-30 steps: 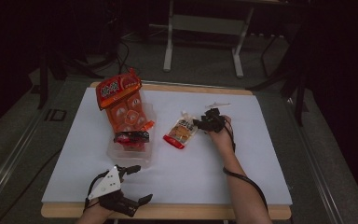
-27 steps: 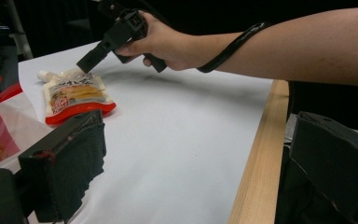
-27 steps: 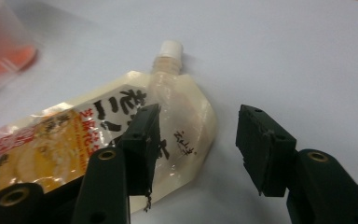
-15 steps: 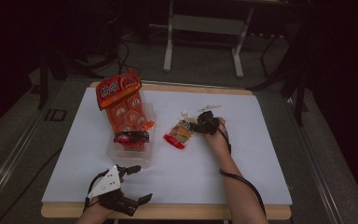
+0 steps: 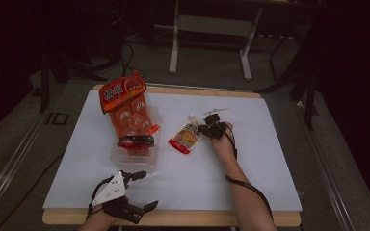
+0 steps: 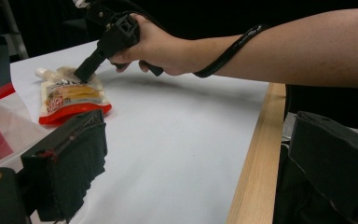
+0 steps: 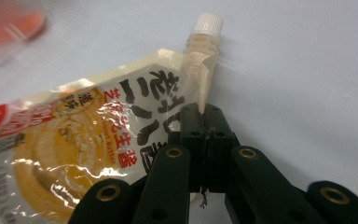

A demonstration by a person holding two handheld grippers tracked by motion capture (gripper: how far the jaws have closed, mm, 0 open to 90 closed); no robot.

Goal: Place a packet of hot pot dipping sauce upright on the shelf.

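A spouted pouch [image 5: 187,137] of yellow paste with a red bottom edge lies flat on the white table top [image 5: 250,163], near the middle. My right gripper [image 5: 207,127] reaches it from the right. Its jaws have just been closing and now pinch the pouch [image 7: 98,140] at its upper edge beside the white cap; the right gripper [image 7: 204,116] is shut there. The left gripper view shows that right gripper [image 6: 83,74] tilted down onto the pouch [image 6: 70,95]. My left gripper [image 5: 147,190] rests near the table's front edge, jaws wide apart and empty [image 6: 200,163].
A clear plastic tub [image 5: 147,161] stands left of the pouch, holding a tall orange snack bag [image 5: 125,103] and a red-and-black packet [image 5: 136,142]. The table's wooden front edge [image 6: 254,154] runs close to my left gripper. Metal frame legs [image 5: 174,43] stand behind the table.
The right gripper has slid a little left onto the pouch's top edge and its jaws have closed on it. The left hand has stayed put.
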